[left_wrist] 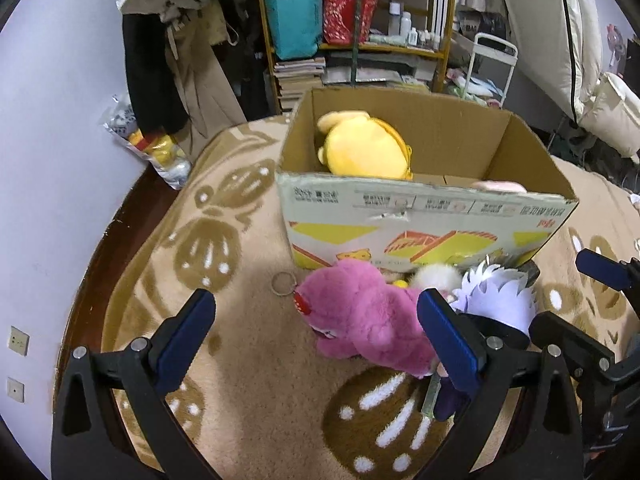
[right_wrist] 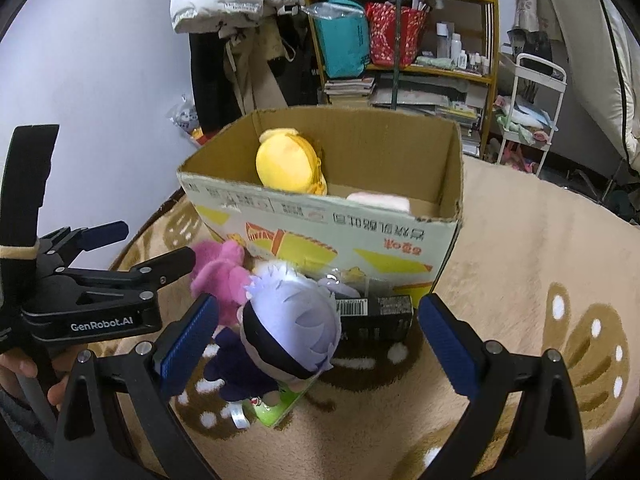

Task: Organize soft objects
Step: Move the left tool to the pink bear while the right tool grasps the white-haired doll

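Note:
An open cardboard box [left_wrist: 420,216] [right_wrist: 320,232] stands on a beige patterned blanket [left_wrist: 256,360]. It holds a yellow plush [left_wrist: 364,148] [right_wrist: 288,164] and a pale pink soft item [left_wrist: 500,186] [right_wrist: 380,200]. In front of the box lie a pink plush [left_wrist: 360,312] [right_wrist: 224,276] and a doll with lavender hair [left_wrist: 496,292] [right_wrist: 292,320]. My left gripper [left_wrist: 316,298] [right_wrist: 158,242] is open, and the pink plush lies partly between its fingers, nearer the right one. My right gripper [right_wrist: 320,304] [left_wrist: 576,300] is open around the doll, without touching it.
A black carton with a barcode [right_wrist: 376,316] and a white fluffy item [left_wrist: 436,278] lie against the box front. A metal key ring [left_wrist: 284,283] lies left of the pink plush, and a green packet [right_wrist: 276,408] sits under the doll. Behind stand a crowded shelf [left_wrist: 352,40], hanging coats [left_wrist: 168,40] and a white cart [right_wrist: 536,120].

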Demonstrator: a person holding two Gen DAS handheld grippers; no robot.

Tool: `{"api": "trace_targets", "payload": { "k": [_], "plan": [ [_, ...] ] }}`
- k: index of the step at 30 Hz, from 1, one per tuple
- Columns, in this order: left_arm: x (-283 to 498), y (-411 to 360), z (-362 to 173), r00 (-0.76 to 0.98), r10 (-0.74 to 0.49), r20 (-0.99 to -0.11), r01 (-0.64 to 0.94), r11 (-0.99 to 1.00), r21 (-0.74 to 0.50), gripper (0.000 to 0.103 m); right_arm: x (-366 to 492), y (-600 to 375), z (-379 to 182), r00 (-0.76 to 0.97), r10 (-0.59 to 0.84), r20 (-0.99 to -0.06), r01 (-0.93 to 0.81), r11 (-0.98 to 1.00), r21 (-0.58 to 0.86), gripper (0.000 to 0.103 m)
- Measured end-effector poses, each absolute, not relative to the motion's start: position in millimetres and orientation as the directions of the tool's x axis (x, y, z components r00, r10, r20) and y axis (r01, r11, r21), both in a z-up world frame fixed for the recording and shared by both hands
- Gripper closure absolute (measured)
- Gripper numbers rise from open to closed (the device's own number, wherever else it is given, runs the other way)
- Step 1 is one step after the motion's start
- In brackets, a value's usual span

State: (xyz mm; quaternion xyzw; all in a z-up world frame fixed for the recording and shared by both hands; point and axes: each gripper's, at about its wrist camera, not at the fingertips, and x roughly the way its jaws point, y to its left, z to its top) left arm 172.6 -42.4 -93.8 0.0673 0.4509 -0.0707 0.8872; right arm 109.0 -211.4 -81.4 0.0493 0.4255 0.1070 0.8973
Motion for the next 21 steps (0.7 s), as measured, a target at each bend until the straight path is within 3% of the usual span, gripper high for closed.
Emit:
{"api": "trace_targets", "payload": {
  "k": [19, 21],
  "plan": [
    [180.8, -46.4, -129.0, 0.494, -0.101, -0.863, 0.24, 0.971, 0.023, 0.004, 124.0, -207.8, -107.1, 0.527, 0.307, -0.793, -0.148, 0.951, 0.27, 0.0],
    [179.5, -44.0, -132.0, 0.49, -0.122, -0.863, 0.254, 0.967, 0.007, 0.004, 125.6, -209.0, -108.3, 0.517, 0.322, -0.793, -0.148, 0.946, 0.287, 0.007]
  ]
}}
